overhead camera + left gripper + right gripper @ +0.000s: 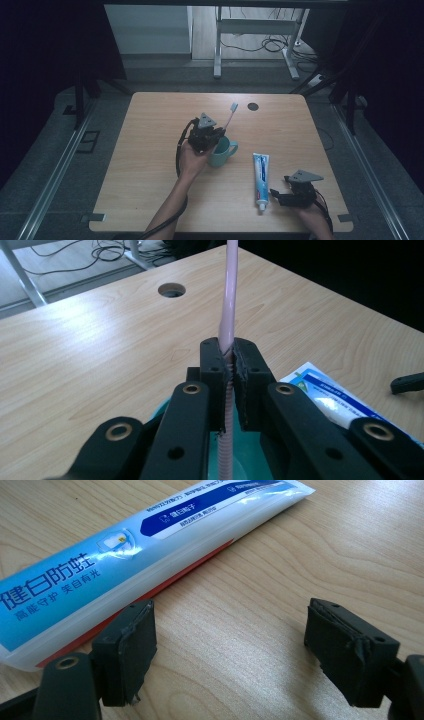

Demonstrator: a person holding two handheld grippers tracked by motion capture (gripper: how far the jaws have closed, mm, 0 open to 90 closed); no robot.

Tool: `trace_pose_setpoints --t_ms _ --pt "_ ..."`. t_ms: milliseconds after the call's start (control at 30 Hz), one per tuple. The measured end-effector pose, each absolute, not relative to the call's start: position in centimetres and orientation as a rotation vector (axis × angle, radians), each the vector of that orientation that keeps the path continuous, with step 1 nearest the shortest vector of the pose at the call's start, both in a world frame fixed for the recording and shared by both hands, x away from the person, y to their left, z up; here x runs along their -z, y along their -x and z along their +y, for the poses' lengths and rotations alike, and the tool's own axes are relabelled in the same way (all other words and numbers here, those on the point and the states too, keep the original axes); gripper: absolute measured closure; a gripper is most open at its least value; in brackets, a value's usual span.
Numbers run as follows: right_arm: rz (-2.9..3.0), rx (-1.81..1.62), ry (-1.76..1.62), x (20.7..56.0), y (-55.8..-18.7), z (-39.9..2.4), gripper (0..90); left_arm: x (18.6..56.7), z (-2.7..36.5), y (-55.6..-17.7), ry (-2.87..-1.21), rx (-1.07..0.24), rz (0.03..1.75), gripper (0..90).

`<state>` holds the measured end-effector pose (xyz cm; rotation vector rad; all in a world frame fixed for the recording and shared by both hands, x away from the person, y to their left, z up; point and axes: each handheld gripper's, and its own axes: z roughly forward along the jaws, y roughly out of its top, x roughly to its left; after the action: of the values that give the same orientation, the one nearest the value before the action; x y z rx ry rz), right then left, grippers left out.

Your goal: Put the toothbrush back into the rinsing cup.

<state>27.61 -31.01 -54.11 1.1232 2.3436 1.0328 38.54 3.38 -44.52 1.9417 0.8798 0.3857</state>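
step: left gripper [218, 134] is clamping toothbrush [231, 113] over cup [221, 151], frame center | right gripper [278, 195] is sitting wide beside toothpaste [260, 176] | tip: keep it vertical, lower slow

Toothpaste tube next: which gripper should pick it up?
Right. The right gripper sits open beside the toothpaste tube, near its cap end. The left gripper is shut on the toothbrush over the mug.
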Motion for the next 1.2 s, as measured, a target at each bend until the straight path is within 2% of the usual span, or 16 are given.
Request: trace_pose_setpoints --t_ms 1000,1200 --pt "2.344 -1.031 -1.123 54.1 -27.6 -31.0 20.7 46.9 3.6 -38.7 -2.050 -0.368 0.962 82.4" --pt "2.344 -1.031 -1.124 54.1 -27.6 -31.0 20.7 47.2 4.0 -38.7 -2.052 -0.351 0.981 79.8"
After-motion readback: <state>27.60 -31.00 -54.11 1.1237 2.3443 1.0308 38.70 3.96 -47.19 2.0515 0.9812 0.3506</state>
